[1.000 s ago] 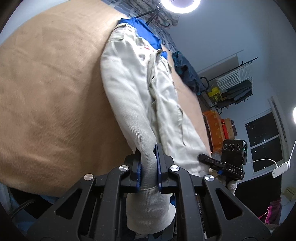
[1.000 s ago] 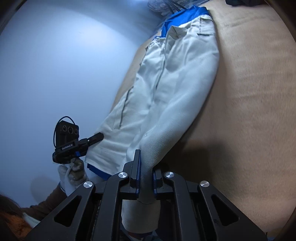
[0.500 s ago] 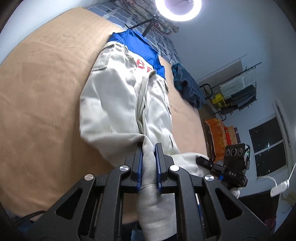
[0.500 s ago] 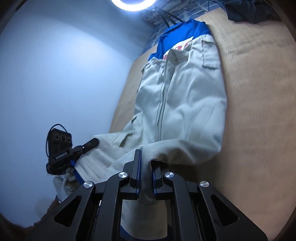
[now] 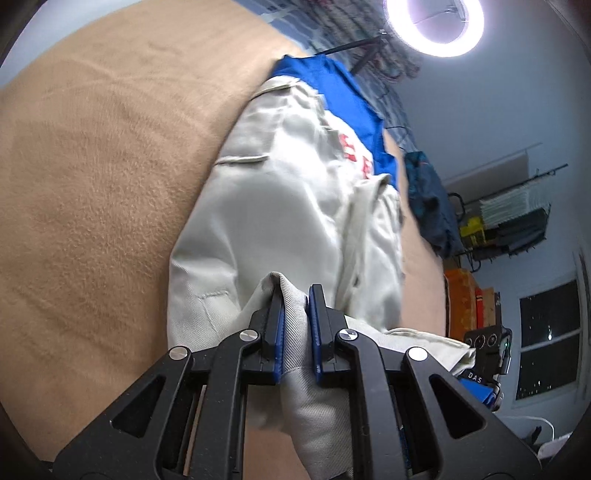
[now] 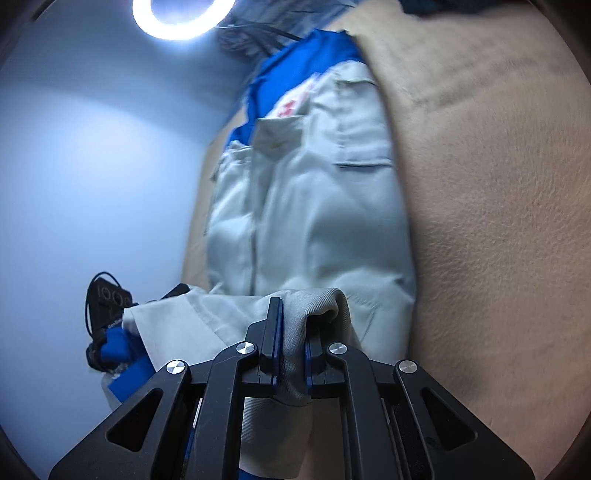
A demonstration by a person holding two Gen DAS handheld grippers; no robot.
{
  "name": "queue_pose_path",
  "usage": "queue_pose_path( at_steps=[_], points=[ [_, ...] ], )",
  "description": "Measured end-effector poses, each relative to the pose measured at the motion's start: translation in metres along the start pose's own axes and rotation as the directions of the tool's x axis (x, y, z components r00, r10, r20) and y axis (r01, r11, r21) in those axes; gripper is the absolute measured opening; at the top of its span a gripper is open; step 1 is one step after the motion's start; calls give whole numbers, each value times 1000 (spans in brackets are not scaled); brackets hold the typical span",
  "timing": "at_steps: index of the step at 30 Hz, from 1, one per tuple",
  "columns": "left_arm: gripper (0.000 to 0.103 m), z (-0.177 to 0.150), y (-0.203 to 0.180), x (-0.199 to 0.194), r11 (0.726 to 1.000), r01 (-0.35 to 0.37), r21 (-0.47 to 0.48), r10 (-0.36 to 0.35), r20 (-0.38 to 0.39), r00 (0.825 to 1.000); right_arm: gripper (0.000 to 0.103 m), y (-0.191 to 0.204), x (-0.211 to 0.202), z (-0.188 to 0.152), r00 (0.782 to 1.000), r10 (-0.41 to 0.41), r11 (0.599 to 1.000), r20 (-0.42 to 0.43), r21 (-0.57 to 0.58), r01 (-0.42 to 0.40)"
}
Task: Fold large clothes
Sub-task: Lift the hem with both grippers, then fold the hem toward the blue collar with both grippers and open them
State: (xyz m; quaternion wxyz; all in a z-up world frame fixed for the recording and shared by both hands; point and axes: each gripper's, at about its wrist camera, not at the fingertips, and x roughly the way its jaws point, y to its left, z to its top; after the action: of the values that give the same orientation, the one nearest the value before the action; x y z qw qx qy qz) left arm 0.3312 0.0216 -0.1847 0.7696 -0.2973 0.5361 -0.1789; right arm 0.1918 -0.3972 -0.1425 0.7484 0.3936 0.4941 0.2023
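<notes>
A pale grey work jacket [image 5: 295,206] with a blue collar panel [image 5: 343,96] lies on a tan blanket [image 5: 96,177]; it also shows in the right wrist view [image 6: 317,206]. My left gripper [image 5: 295,295] is shut on a sleeve cuff, folded up over the jacket's lower body. My right gripper [image 6: 295,317] is shut on the other sleeve cuff, likewise doubled over the jacket. Each gripper shows in the other's view: the right one [image 5: 487,354] and the left one [image 6: 107,310].
A ring light [image 5: 436,26] hangs above the far end. A dark blue garment [image 5: 428,199] lies on the blanket's far right. Shelves [image 5: 509,221] and orange boxes [image 5: 465,302] stand by a dark window [image 5: 546,339]. A pale wall [image 6: 92,166] runs along the left.
Both grippers have carried their sleeve cuffs forward toward the collar, so the sleeves, stretched long a second ago, now fold back over the jacket body.
</notes>
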Motion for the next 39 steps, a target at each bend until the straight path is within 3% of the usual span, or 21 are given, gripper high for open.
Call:
queue_pose_path(
  at_steps=[7,10,14,15,16,19,20,25,31,36,38,39],
  points=[
    [10,0,12,15,1000,-10,-27,10,-9,1000,9,-30,7,3,997,80,989,-18,123,-78],
    [10,3,12,14,1000,-6,-24,6,-23,1000,15,-30,-6,3,993,119,984,-22,137,-115],
    [14,8,8,12,1000,-6,-22,5,-26,1000,44,-27,-41,4,988,147,984,42,98,-151],
    [15,8,7,10,1000,0,-23,-1,-23,1000,47,-27,-54,5,986,154,984,69,82,-160],
    [21,9,6,7,1000,10,-26,-10,-18,1000,47,-26,-66,4,983,161,983,94,68,-168],
    [52,15,1,-12,998,42,-36,-40,46,998,47,-13,-96,-3,984,141,989,112,-47,-137],
    [54,18,-2,-21,998,54,-33,-51,75,996,44,-5,-99,-7,987,125,988,97,-106,-114],
    [54,24,-15,-55,996,44,74,-53,121,991,32,23,-95,-40,999,35,950,-23,-310,-40],
    [54,5,-12,-65,961,-82,263,60,92,994,30,23,-69,-67,994,-14,911,-112,-411,-34],
    [54,-4,-5,-51,957,-78,281,63,63,996,30,46,-41,-39,997,45,899,-62,-432,-67],
    [54,-2,-2,-42,958,-73,276,60,55,997,30,52,-36,-27,1000,10,895,-14,-445,-15],
    [54,-2,-2,-39,958,-73,277,61,53,997,30,54,-28,-16,999,-42,886,28,-462,50]
  ],
)
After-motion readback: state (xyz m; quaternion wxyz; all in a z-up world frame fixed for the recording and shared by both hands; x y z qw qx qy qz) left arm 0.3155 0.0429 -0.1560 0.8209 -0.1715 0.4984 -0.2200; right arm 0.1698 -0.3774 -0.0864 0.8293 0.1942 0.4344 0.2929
